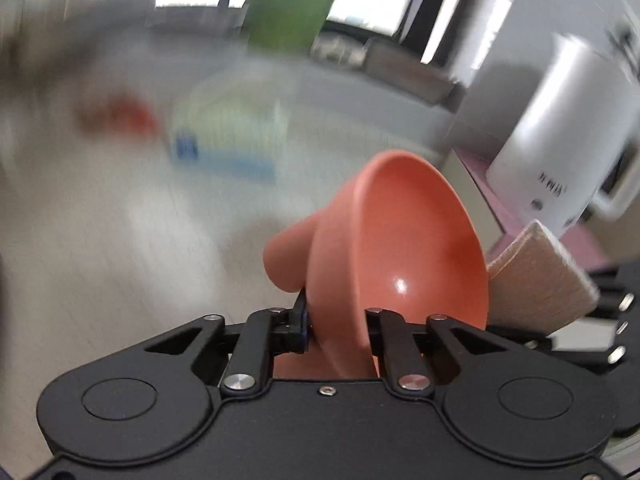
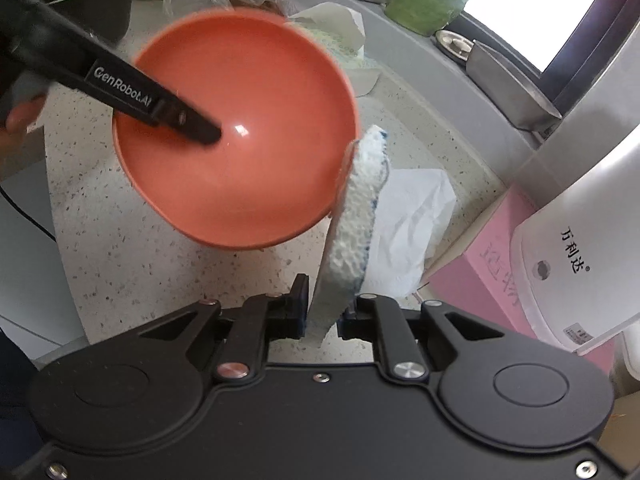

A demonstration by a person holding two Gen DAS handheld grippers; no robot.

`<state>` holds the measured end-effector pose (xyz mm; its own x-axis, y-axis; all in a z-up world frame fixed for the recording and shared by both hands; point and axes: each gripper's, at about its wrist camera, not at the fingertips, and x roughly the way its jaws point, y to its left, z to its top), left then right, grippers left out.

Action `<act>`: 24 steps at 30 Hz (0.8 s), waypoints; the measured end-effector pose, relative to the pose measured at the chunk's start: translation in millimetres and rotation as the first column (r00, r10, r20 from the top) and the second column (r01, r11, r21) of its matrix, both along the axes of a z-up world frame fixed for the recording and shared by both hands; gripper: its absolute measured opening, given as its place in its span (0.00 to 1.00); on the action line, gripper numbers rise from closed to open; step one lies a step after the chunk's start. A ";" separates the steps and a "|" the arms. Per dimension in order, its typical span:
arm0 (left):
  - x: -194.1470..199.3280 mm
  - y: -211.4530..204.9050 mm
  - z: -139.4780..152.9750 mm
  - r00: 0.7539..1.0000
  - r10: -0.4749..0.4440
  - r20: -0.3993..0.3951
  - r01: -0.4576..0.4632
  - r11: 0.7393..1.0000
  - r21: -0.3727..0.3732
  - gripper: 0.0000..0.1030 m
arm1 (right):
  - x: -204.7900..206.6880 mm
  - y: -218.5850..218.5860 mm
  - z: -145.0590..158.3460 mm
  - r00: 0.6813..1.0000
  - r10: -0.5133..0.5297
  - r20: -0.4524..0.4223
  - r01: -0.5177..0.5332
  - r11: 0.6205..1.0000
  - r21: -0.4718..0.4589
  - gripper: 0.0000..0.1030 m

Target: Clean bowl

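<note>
Tilted orange bowl (image 2: 240,176), sponge (image 2: 356,216) at rim

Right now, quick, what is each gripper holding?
Left gripper: closed on the orange bowl, pinching its wall.
Right gripper: closed on the white sponge.

Bright window daylight, left view motion-blurred — fisheye-warped edges
</note>
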<state>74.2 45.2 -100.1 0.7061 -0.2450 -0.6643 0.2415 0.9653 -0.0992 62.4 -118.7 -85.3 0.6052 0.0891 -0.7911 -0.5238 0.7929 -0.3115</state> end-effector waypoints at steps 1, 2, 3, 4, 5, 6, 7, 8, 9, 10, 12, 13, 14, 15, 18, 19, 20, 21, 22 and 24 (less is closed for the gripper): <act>-6.0 -8.5 7.2 0.997 -0.015 0.070 0.009 0.996 0.085 0.08 | -0.1 0.5 -0.4 1.000 0.005 0.003 -0.005 1.000 -0.004 0.14; -12.4 -17.6 11.6 0.990 -0.041 0.133 0.017 0.985 0.173 0.09 | -0.2 1.0 -0.7 1.000 0.009 0.006 -0.009 1.000 -0.009 0.13; -20.0 -27.9 9.1 0.980 -0.086 0.181 0.034 0.962 0.272 0.09 | -0.3 1.5 -1.1 1.000 0.014 0.009 -0.014 1.000 -0.013 0.13; -27.6 -38.2 6.6 0.965 -0.135 0.223 0.044 0.929 0.368 0.09 | -0.4 2.0 -1.4 1.000 0.019 0.012 -0.018 1.000 -0.018 0.12; -35.6 -48.0 2.2 0.948 -0.187 0.256 0.051 0.887 0.459 0.08 | -0.5 2.5 -1.8 1.000 0.023 0.015 -0.023 0.999 -0.022 0.11; -42.3 -54.2 -5.1 0.936 -0.226 0.271 0.056 0.853 0.518 0.09 | -0.6 3.0 -2.2 0.999 0.028 0.018 -0.027 0.999 -0.027 0.11; -43.0 -54.9 -8.3 0.933 -0.233 0.274 0.057 0.849 0.525 0.09 | -0.7 3.5 -2.5 0.999 0.033 0.021 -0.032 0.999 -0.031 0.11; -44.1 -54.5 -11.0 0.930 -0.236 0.282 0.056 0.849 0.526 0.09 | -0.8 4.0 -2.9 0.999 0.037 0.024 -0.036 0.999 -0.036 0.11; -46.4 -50.9 -12.6 0.925 -0.233 0.301 0.050 0.858 0.510 0.09 | -0.9 4.5 -3.2 0.999 0.042 0.027 -0.041 0.998 -0.040 0.11; -48.4 -47.5 -14.4 0.919 -0.240 0.313 0.055 0.864 0.501 0.09 | -1.0 5.0 -3.6 0.998 0.047 0.030 -0.045 0.998 -0.045 0.11; -48.6 -47.3 -15.0 0.915 -0.255 0.314 0.064 0.858 0.509 0.09 | -1.2 6.0 -4.3 0.998 0.056 0.036 -0.054 0.997 -0.054 0.11; -48.3 -48.5 -14.9 0.913 -0.265 0.310 0.070 0.851 0.520 0.10 | -1.2 6.4 -4.9 0.997 0.060 0.039 -0.058 0.996 -0.062 0.11; -47.8 -51.2 -14.5 0.913 -0.279 0.298 0.077 0.835 0.544 0.10 | -1.1 6.2 -5.8 0.997 0.059 0.043 -0.056 0.995 -0.077 0.11; -48.0 -52.9 -14.2 0.912 -0.291 0.289 0.084 0.822 0.563 0.10 | -0.8 5.2 -5.7 0.998 0.055 0.043 -0.052 0.995 -0.082 0.11; -49.6 -53.9 -17.0 0.898 -0.336 0.285 0.106 0.792 0.601 0.11 | -1.5 2.4 -4.7 0.998 0.050 0.045 -0.046 0.995 -0.094 0.11; -50.2 -52.6 -18.3 0.892 -0.349 0.286 0.113 0.787 0.607 0.12 | -2.4 1.6 -4.0 0.998 0.052 0.048 -0.047 0.994 -0.097 0.11; -50.7 -51.7 -19.3 0.888 -0.360 0.287 0.119 0.782 0.612 0.12 | -3.1 1.3 -3.2 0.997 0.055 0.052 -0.050 0.993 -0.103 0.11; -51.6 -51.7 -19.7 0.884 -0.369 0.286 0.125 0.777 0.617 0.12 | -3.0 2.2 -1.9 0.996 0.063 0.062 -0.055 0.992 -0.113 0.11; -53.5 -51.3 -20.3 0.877 -0.386 0.285 0.135 0.768 0.626 0.12 | -2.8 3.2 -0.2 0.995 0.068 0.069 -0.059 0.991 -0.120 0.11; -60.2 -53.3 -22.6 0.852 -0.434 0.294 0.149 0.738 0.659 0.12 | -4.0 6.7 4.3 0.992 0.093 0.085 -0.081 0.988 -0.133 0.11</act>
<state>14.0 -8.1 -122.7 0.8987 -0.1437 -0.4144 0.3994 0.6584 0.6380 58.4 -112.0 -81.0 0.6693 0.0448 -0.7416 -0.5538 0.6954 -0.4578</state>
